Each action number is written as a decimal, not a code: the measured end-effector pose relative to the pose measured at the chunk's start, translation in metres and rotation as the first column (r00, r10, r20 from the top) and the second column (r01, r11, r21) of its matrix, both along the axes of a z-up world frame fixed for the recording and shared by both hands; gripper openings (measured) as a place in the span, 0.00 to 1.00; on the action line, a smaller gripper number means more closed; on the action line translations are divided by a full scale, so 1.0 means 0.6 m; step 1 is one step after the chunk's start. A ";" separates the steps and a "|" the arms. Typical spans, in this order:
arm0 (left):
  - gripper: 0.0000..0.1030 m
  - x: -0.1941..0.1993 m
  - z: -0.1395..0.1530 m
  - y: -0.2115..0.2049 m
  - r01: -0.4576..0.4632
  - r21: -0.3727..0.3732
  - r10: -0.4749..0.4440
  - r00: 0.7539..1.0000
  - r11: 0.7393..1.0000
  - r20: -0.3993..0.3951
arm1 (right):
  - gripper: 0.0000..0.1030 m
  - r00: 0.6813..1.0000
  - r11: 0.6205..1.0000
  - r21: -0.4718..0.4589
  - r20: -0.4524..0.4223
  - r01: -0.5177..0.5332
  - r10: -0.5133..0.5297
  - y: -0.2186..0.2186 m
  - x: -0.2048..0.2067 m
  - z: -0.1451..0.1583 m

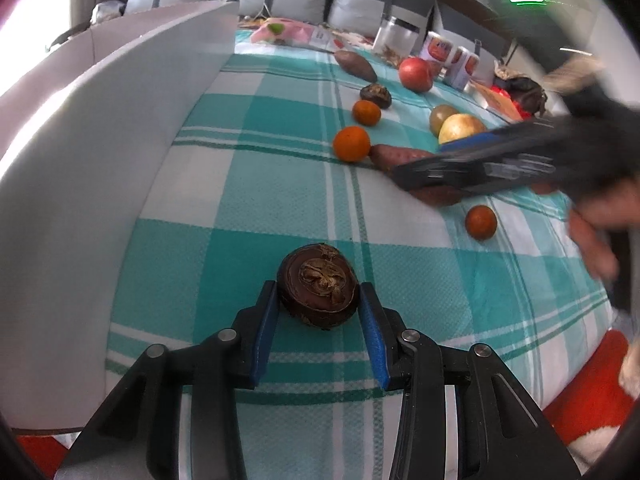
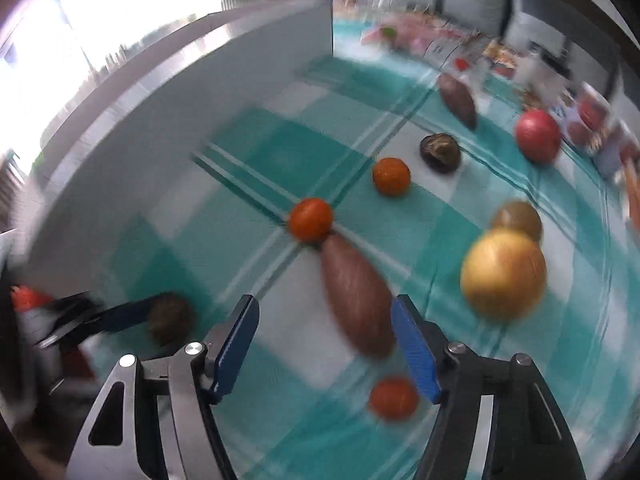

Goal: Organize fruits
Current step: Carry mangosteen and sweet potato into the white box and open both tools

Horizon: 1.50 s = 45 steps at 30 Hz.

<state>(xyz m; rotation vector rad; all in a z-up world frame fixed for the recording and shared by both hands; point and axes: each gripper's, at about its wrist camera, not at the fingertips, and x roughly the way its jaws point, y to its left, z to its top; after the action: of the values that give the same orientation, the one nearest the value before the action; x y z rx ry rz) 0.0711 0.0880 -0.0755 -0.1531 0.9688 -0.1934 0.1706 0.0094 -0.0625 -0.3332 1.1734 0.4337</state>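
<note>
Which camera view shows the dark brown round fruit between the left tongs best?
The left wrist view: the dark brown fruit is sharp and central, held between the left tongs. The right wrist view shows it only blurred, at the left edge.

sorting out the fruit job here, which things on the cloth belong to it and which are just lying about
Part of the job:
- dark brown fruit between the left gripper fingers
- oranges
- red apple
- yellow apple
- right gripper, above a sweet potato

Just lying about:
- glass jar
- printed cans
- pink packet
- checked cloth
</note>
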 end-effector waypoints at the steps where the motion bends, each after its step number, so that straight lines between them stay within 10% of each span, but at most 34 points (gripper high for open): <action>1: 0.40 -0.002 0.002 0.001 0.001 -0.001 -0.001 1.000 1.000 0.004 | 0.62 1.000 0.999 -0.052 -0.025 0.008 -0.009 0.004 0.017 -0.015; 3: 0.40 -0.004 0.007 0.003 0.007 -0.013 -0.007 1.000 1.000 0.013 | 0.42 0.997 0.990 -0.137 -0.071 0.027 -0.037 0.007 0.039 -0.038; 6: 0.40 -0.004 0.018 0.007 0.015 -0.052 -0.014 1.000 0.999 0.022 | 0.41 0.991 0.992 -0.117 -0.124 0.039 -0.054 -0.008 0.043 -0.032; 10: 0.40 -0.006 0.052 0.013 0.013 -0.126 -0.008 0.999 0.992 0.039 | 0.41 0.953 0.974 0.111 -0.253 0.197 -0.164 -0.065 0.035 -0.007; 17: 0.40 -0.020 0.188 0.082 -0.041 -0.203 0.070 0.988 0.978 0.139 | 0.41 0.906 0.780 0.504 -0.381 0.372 -0.186 -0.108 0.017 0.074; 23: 0.40 -0.002 0.213 0.231 -0.265 -0.127 0.278 0.954 0.956 0.108 | 0.41 0.953 0.710 0.672 -0.302 0.212 0.001 0.057 0.000 0.173; 28: 0.40 0.001 0.153 0.300 -0.354 -0.010 0.354 0.935 0.935 0.000 | 0.41 0.956 0.728 0.679 -0.266 0.095 0.122 0.224 -0.007 0.177; 35: 0.48 -0.027 0.136 0.315 -0.389 0.027 0.389 0.921 0.921 -0.012 | 0.44 0.961 0.848 0.528 -0.254 0.043 0.109 0.334 -0.019 0.110; 45: 0.73 -0.034 0.180 0.275 -0.361 -0.013 0.360 0.929 0.933 0.078 | 0.63 0.998 0.819 0.573 -0.059 0.019 0.017 0.204 -0.026 0.169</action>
<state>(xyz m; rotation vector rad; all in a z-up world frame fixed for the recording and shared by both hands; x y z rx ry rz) 0.0505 0.2530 0.0322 -0.3165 0.8449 0.1397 0.1547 0.1318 0.0387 0.2116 1.0437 0.7776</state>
